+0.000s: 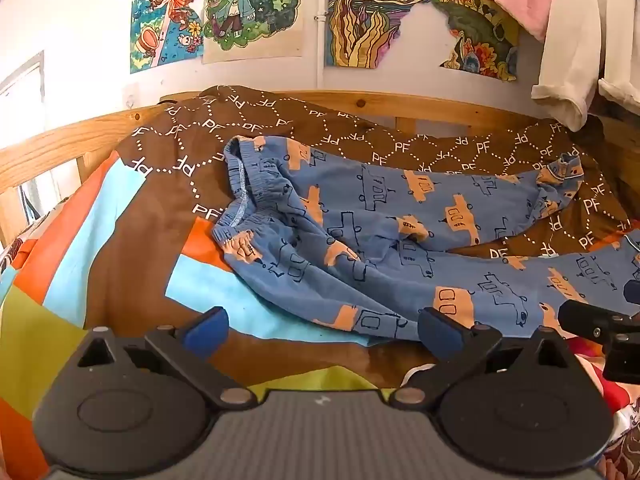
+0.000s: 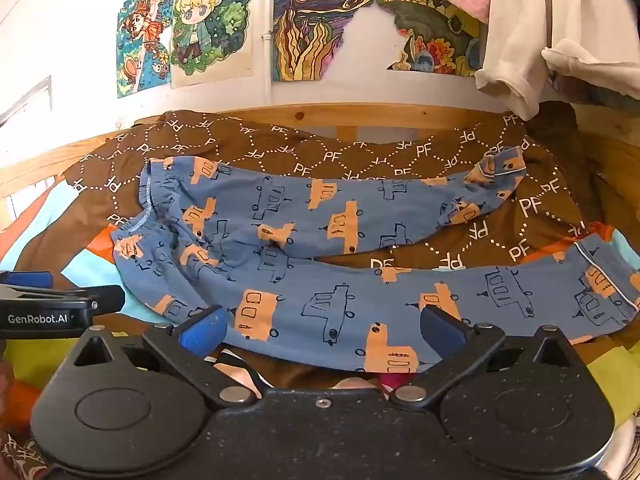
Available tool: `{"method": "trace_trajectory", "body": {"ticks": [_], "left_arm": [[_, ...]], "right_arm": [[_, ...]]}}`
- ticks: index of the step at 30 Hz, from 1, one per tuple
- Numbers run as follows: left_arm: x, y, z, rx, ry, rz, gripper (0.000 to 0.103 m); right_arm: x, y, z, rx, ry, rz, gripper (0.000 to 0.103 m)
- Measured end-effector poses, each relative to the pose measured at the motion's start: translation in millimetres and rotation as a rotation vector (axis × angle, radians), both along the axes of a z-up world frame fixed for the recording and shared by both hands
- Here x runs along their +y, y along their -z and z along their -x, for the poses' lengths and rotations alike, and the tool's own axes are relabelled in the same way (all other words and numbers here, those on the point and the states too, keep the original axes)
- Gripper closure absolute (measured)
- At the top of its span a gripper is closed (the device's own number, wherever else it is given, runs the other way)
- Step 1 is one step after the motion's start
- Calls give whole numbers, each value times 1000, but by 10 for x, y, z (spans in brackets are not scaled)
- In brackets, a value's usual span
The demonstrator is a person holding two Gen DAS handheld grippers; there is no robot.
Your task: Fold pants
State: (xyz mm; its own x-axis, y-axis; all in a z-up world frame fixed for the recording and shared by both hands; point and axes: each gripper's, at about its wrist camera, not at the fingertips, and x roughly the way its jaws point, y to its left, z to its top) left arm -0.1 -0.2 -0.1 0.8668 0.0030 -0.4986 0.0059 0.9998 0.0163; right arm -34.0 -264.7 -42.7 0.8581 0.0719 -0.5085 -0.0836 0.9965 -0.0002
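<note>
Blue pants with orange and outlined truck prints lie spread on the bed, waistband at the left, both legs running right and apart in a V. They also show in the right wrist view. My left gripper is open and empty, just in front of the near leg's lower edge, near the waist end. My right gripper is open and empty, hovering at the near leg's front edge, mid-leg. The left gripper also shows at the left of the right wrist view; the right gripper's tip shows in the left wrist view.
The bed cover is brown with "PF" print and orange, light blue and green blocks. A wooden bed rail runs behind. Posters hang on the wall. Pink and white clothes hang at the upper right.
</note>
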Motion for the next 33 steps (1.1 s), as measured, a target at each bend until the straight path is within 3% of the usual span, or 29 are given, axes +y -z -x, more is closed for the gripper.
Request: {"method": "trace_trajectory", "body": {"ticks": [33], "left_arm": [[41, 88, -31, 20, -7, -4, 0]], "right_arm": [[-26, 31, -27, 31, 28, 9, 1]]}}
